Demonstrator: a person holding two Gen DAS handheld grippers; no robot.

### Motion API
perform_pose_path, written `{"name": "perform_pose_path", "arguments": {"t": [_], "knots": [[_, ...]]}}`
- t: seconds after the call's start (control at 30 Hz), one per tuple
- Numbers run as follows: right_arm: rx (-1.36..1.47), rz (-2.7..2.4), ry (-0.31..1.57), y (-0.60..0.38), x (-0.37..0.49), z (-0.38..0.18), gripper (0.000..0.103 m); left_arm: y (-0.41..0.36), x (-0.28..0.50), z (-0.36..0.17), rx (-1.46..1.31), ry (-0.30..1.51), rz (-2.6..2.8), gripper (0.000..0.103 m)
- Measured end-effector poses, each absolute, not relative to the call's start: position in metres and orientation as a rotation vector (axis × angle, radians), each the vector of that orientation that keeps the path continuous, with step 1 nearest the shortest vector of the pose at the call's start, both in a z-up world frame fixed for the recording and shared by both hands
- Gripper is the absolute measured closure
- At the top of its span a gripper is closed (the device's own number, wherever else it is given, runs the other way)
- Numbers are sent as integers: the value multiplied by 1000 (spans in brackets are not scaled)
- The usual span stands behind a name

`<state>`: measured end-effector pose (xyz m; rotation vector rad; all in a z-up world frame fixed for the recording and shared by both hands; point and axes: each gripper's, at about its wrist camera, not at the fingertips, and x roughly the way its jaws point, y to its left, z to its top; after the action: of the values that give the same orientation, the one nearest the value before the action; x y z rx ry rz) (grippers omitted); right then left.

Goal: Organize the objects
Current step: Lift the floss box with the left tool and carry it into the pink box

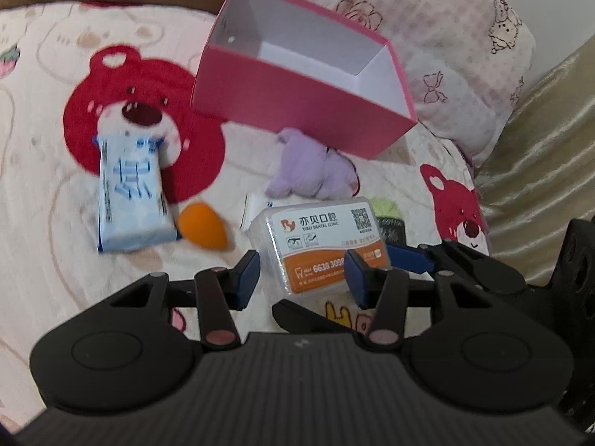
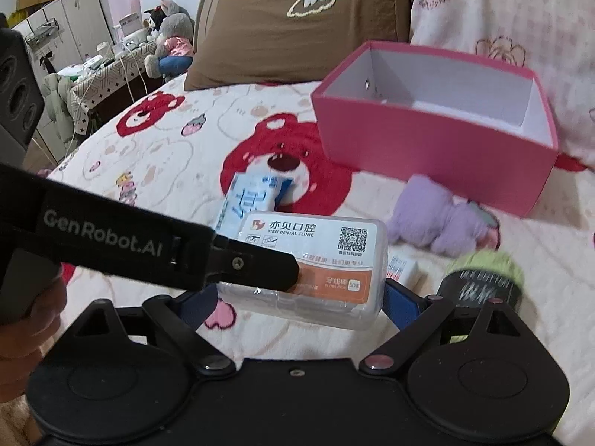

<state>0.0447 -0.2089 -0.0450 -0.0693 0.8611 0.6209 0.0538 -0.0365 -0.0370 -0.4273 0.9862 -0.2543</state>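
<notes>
Floss box (image 1: 319,249), clear plastic with an orange-and-white label, sits between the blue pads of the left gripper (image 1: 302,275), whose jaws stand apart on either side of it; whether the pads touch it I cannot tell; beyond it on the bear-print bed (image 1: 44,193) lie a blue-and-white packet (image 1: 132,197), an orange sponge (image 1: 202,228) and a purple plush toy (image 1: 316,171); the open pink box (image 1: 297,100) stands further back, just beside a pillow (image 1: 457,52).

From the right wrist, the right gripper (image 2: 301,299) has its jaws clamped on the floss box (image 2: 316,260) from both ends; the left gripper's black finger (image 2: 256,265) crosses over its label; a green-topped dark jar (image 2: 483,278) lies just to the right, the pink box (image 2: 427,148) behind.
</notes>
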Motion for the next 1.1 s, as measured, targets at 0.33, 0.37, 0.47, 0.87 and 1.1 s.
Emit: {"name": "perform_pose_path", "arguments": {"t": [0.33, 0.37, 0.47, 0.87, 1.1], "knots": [[-85, 639, 851, -212, 71, 0, 7, -36, 78, 6, -401, 974, -267, 56], [-80, 646, 846, -213, 75, 6, 7, -35, 81, 9, -409, 980, -276, 56], [-91, 638, 823, -213, 84, 24, 7, -33, 90, 19, -438, 966, -297, 57], [-178, 561, 842, -210, 127, 64, 24, -36, 136, 59, -369, 915, -328, 55], [-152, 533, 840, -218, 153, 73, 37, -31, 172, 56, -372, 905, -337, 52]]}}
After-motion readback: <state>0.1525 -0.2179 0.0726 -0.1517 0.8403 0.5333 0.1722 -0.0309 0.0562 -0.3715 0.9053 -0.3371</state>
